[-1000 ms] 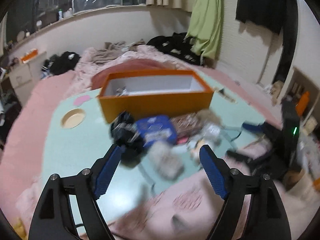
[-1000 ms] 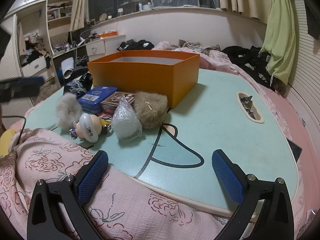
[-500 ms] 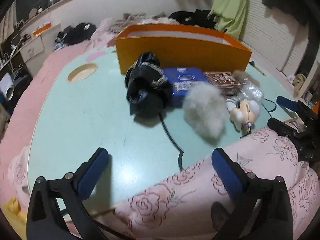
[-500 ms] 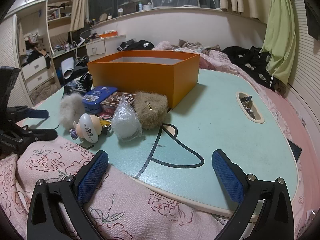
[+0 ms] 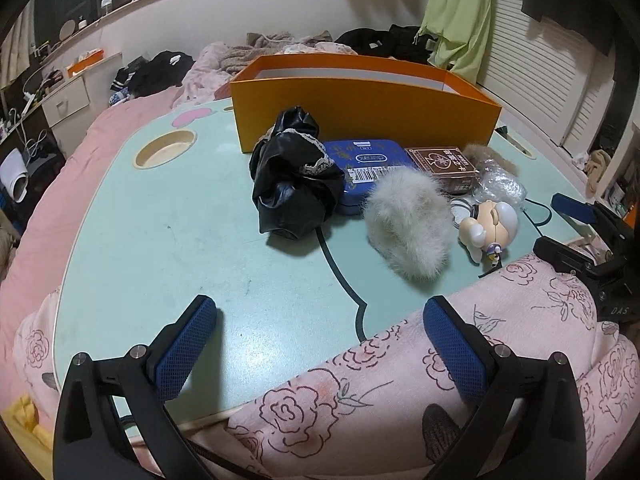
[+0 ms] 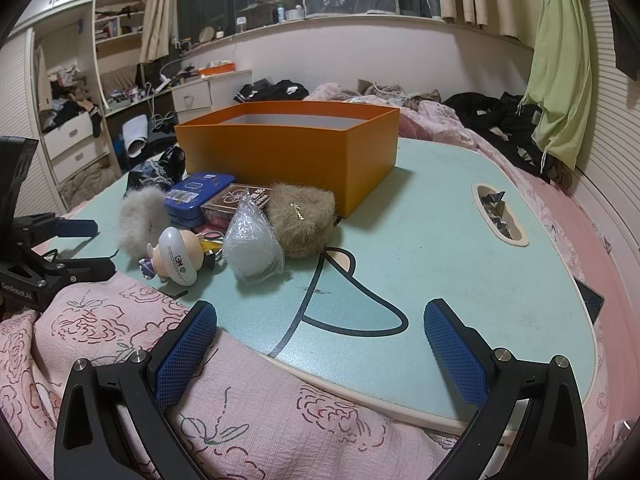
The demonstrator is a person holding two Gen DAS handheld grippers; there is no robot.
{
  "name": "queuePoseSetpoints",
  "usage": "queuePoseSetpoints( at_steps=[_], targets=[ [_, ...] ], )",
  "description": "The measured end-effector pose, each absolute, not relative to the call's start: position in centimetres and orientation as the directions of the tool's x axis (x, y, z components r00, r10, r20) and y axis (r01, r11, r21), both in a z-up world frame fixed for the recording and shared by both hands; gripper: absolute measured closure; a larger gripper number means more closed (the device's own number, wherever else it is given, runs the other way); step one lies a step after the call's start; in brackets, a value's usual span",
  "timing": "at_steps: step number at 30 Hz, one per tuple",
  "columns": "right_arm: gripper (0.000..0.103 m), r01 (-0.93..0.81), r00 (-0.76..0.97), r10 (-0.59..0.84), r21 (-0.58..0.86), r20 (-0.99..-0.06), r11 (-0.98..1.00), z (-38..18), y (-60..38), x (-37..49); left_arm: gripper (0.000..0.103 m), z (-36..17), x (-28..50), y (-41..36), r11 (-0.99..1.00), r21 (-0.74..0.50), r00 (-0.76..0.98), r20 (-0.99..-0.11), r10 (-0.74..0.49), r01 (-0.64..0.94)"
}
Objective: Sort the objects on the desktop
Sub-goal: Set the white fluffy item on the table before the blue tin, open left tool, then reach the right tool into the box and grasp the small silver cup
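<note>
Left wrist: white fluffy pouch [image 5: 408,224] lies beyond the empty left tool [image 5: 320,344].

- Table [image 5: 160,248]: open box [image 5: 360,108] stands at the far side.
- Before the box, left to right in the left wrist view: crumpled cloth [image 5: 294,176], flat tin [image 5: 368,168], card box [image 5: 444,162].
- Pale fur pouch [image 5: 408,228] lies nearer than the tin; figurine [image 5: 486,228] just right of it.
- Plastic bag [image 6: 252,240] touches brown fur pouch [image 6: 302,216], beside the box.
- Quilt [image 6: 200,420] overlaps the table's near edge.
</note>
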State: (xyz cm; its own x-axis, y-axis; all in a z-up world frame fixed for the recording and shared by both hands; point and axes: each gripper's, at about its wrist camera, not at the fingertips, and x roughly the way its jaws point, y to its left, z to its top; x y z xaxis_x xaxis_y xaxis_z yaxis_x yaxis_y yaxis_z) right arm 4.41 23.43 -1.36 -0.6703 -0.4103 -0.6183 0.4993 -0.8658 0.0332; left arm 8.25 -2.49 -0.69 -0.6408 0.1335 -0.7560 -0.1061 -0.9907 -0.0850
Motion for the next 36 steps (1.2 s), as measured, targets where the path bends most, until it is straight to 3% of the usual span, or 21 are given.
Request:
queuePoseSetpoints(
  at_steps=[10, 16, 21, 26, 32, 36],
  targets=[
    [0.001, 0.504, -0.652, -0.414, 0.045, -0.635, -0.863, -0.9, 23.2, 3.8, 0.0, -0.6, 8.3, -2.5, -0.99, -0.086, -0.641, -0.756, 0.136, -0.108],
    [0.009, 0.542, -0.692, -0.541, 0.152, -0.478, -0.827, 6.5, 22.6, 3.0, 0.0, -0.6, 8.3, -2.6, -0.99, -0.085, -0.641, -0.756, 0.136, -0.109],
    [0.031, 0.591, -0.484, -0.644, 0.321, -0.593, -0.74, 11.0, 15.6, -5.4, 0.0, -0.6, 8.3, -2.7, -0.99, -0.085, -0.641, -0.756, 0.137, -0.11],
    [0.055, 0.461, -0.249, -0.642, 0.495, -0.725, -0.737, 8.9, 7.3, -15.2, 0.0, -0.5, 8.3, -2.7, -0.989, -0.087, -0.644, -0.752, 0.143, -0.118],
    [0.065, 0.364, -0.183, -0.493, 0.407, -0.85, -0.837, 4.4, 1.8, -20.9, 0.0, -0.4, 8.7, -3.1, -0.988, -0.093, -0.657, -0.738, 0.152, -0.124],
    [0.068, 0.339, -0.176, -0.498, 0.423, -0.849, -0.84, 3.5, 1.2, -22.9, 0.0, -0.5, 8.7, -3.2, -0.986, -0.099, -0.665, -0.729, 0.162, -0.132]
  ],
)
